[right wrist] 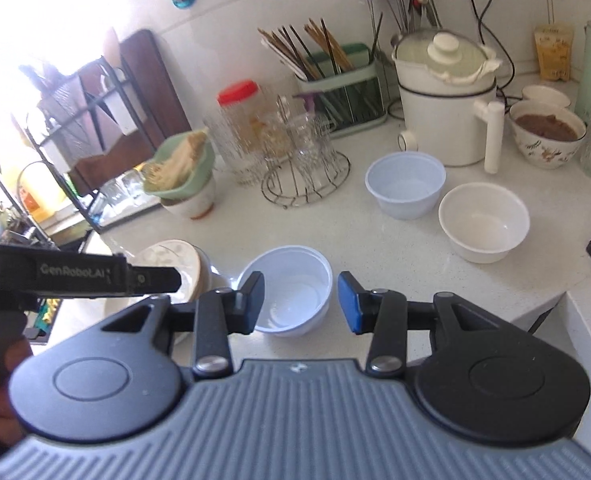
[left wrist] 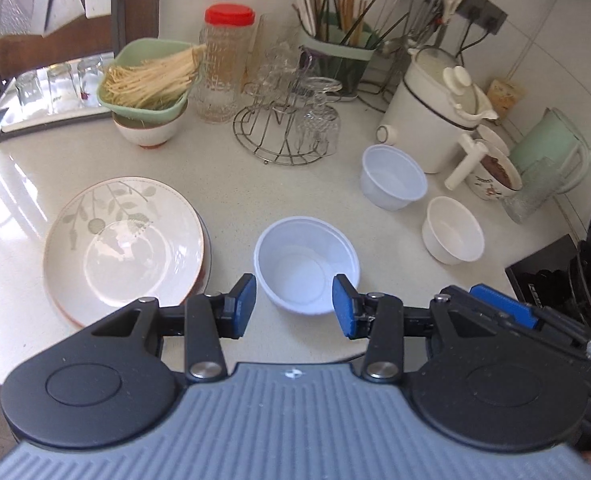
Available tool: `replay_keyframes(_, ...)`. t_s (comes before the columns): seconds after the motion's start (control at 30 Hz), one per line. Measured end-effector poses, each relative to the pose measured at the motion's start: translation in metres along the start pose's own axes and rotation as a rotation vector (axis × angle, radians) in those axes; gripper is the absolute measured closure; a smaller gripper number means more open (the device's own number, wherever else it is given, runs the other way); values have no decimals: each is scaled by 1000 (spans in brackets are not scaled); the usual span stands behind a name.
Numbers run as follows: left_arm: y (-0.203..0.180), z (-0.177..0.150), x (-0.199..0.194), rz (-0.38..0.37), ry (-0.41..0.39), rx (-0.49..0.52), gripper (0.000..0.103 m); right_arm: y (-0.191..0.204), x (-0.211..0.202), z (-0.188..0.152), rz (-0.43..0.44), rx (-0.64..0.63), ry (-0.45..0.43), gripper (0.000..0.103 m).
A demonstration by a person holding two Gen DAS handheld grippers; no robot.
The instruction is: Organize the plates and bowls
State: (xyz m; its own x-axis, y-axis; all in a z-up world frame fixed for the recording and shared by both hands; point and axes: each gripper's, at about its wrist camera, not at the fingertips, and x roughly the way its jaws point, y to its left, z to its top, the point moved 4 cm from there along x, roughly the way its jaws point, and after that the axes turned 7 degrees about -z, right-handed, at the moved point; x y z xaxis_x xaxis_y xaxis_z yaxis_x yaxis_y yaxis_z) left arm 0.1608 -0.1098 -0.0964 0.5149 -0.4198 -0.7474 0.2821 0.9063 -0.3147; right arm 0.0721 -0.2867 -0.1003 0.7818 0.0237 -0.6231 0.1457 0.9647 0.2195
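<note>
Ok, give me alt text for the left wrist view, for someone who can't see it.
An open, empty left hand-held gripper hangs over a white counter, above a pale plastic bowl. A leaf-patterned plate lies to its left, with two more empty bowls to its right. Behind stand a glass rack, a red-lidded jar and a white pot.

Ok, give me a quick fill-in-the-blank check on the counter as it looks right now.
1. The lid on the glass jar is ____.
2. The leaf-patterned plate lies to the ____ of the nearest plastic bowl in the left wrist view.
3. The green dish of noodles rests on top of a ____.
4. Both the left gripper and the right gripper hold ____.

Missing words: red; left; bowl; nothing
</note>
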Motion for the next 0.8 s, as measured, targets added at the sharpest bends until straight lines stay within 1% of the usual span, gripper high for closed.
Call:
replay_keyframes(0.2, -13, -13, -29, -9, -17, 17, 55, 3, -32, -3, 7, -12, -41, 59)
replay_keyframes(0.43, -19, -10, -45, -31, -40, 32, 55, 7, -47, 3, -2, -14, -77, 59)
replay_keyframes(0.63, -23, -5, -45, -74, -38, 63, 55, 9, -53, 8, -45, -30, -120, 59)
replay_keyframes(0.8, -18, 6, -38, -94, -35, 91, 55, 0, -50, 10, -97, 10, -111, 59)
